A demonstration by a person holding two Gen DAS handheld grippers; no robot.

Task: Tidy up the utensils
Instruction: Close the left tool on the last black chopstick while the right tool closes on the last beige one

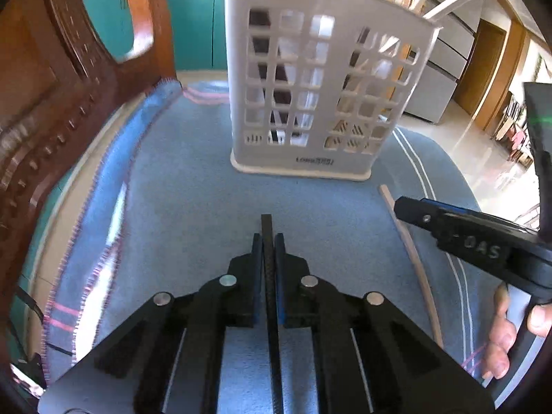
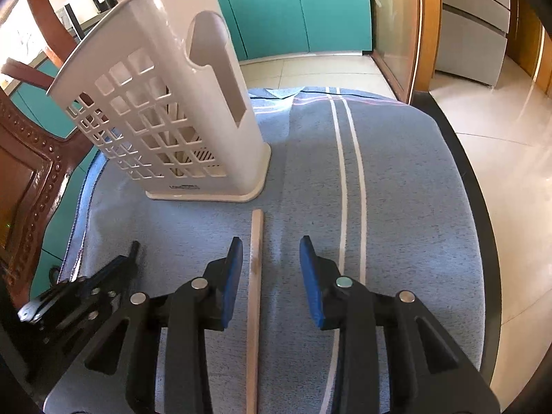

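A blue cloth (image 2: 396,179) with two white stripes is covering the desk, and a brown wooden chair (image 1: 51,86) is standing at its far left edge. A white plastic utensil holder (image 1: 310,79) with a grid of square openings is standing upright on the cloth, toward the far side, with a few long things showing dimly through its holes; what they are cannot be made out.

The left tongs (image 1: 269,241) are pointing down toward the cloth in front of the holder, and their blue pads are pressing together on a thin black stick (image 1: 267,227), whose tip is poking out just past them toward the holder.

The right tongs (image 2: 270,248) are hanging over the cloth to the right of the left ones, their pads standing apart. A pale wooden stick (image 2: 256,241) is lying flat on the cloth between the pads, touching neither, with its far end near the base of the holder. A hand (image 1: 507,331) is gripping the handle of the right tongs.
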